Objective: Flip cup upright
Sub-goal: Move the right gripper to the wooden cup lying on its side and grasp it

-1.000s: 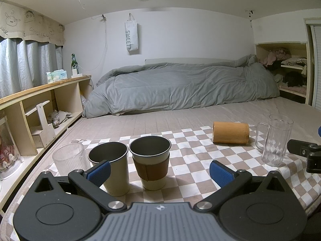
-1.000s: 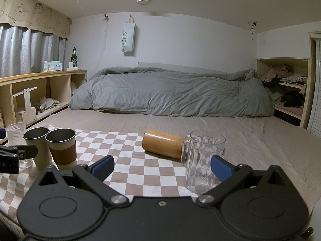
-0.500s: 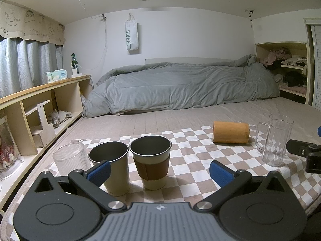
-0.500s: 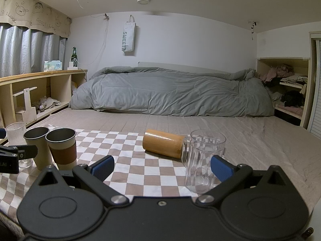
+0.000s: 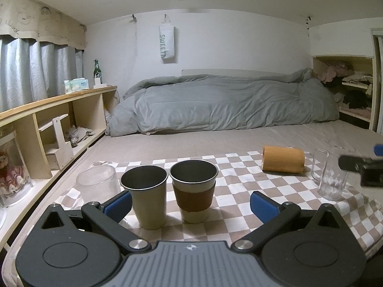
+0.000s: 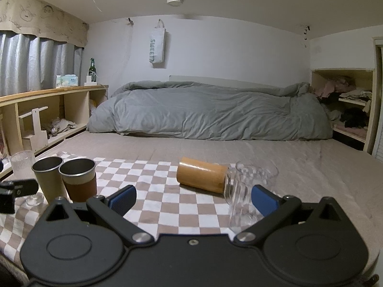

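A wooden cup (image 5: 283, 159) lies on its side on the checkered cloth (image 5: 239, 167); it also shows in the right wrist view (image 6: 202, 178), ahead of my right gripper. My left gripper (image 5: 190, 206) is open and empty, just in front of two upright metal cups: a plain one (image 5: 146, 196) and one with a brown sleeve (image 5: 194, 191). My right gripper (image 6: 192, 199) is open and empty, with a clear glass mug (image 6: 249, 196) standing by its right finger. The right gripper's tip shows at the left wrist view's right edge (image 5: 363, 167).
A ribbed clear glass (image 5: 98, 183) stands left of the metal cups. The cloth lies on a bed with a grey duvet (image 5: 227, 105) at the back. Wooden shelves (image 5: 47, 124) run along the left; a clothes shelf (image 6: 344, 110) is at the right.
Both views have shifted a little: my right gripper has moved slightly closer to the glass mug and the lying wooden cup. The objects have not moved.
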Motion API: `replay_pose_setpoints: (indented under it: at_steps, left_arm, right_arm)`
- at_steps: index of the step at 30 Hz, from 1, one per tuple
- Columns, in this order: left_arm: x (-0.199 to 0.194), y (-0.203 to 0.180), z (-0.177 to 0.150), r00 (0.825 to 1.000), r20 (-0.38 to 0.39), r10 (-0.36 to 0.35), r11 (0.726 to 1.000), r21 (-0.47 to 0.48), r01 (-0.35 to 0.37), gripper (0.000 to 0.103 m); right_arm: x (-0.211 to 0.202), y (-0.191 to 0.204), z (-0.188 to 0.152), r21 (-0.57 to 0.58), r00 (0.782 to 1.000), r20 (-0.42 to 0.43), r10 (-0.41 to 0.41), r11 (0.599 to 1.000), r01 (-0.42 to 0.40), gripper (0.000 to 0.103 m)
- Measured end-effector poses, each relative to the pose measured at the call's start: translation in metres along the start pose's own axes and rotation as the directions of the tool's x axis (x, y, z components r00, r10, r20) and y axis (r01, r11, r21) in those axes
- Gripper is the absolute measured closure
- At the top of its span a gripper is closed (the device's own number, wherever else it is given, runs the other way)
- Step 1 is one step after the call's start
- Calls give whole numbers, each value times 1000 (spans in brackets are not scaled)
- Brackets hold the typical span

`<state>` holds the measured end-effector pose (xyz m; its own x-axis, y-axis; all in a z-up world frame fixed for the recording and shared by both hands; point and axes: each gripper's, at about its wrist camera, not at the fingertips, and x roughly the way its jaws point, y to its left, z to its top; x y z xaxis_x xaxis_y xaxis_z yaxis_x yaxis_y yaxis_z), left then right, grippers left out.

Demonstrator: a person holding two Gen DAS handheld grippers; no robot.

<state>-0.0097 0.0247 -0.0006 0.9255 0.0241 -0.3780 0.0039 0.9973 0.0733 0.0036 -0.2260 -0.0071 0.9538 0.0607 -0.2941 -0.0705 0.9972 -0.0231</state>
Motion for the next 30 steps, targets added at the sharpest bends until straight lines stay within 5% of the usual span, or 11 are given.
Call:
replay_pose_setpoints:
  at_steps: [7, 13, 17, 22, 27, 30]
  left_arm:
    - [-5, 5, 2, 1000, 7, -7, 1000, -11, 7, 0]
    - [-4, 12, 0, 1000, -18, 8, 999, -36, -9, 0]
    - [-3, 19, -4, 999, -53, -5, 997, -77, 1, 0]
    - [1, 28, -10, 991, -115, -68, 987, -153, 49, 0]
    - [4, 40, -19, 976, -185, -115, 973, -218, 74, 0]
    - [6, 50, -22, 968, -223, -117, 968, -244, 61, 0]
  right_arm:
    - [34, 8, 30, -128, 999, 5, 39, 991, -38, 0]
    - [107, 21, 48, -402, 995, -91, 28, 914, -62, 0]
    - [160, 33, 47, -630, 987, -159, -29, 772, -79, 0]
    - [210, 52, 54, -760, 966, -249, -65, 632, -153, 0]
    - [254, 80, 50, -829, 919, -385, -84, 470, -304, 2]
    - [283, 94, 44, -837, 873, -468, -139, 388, -386, 7]
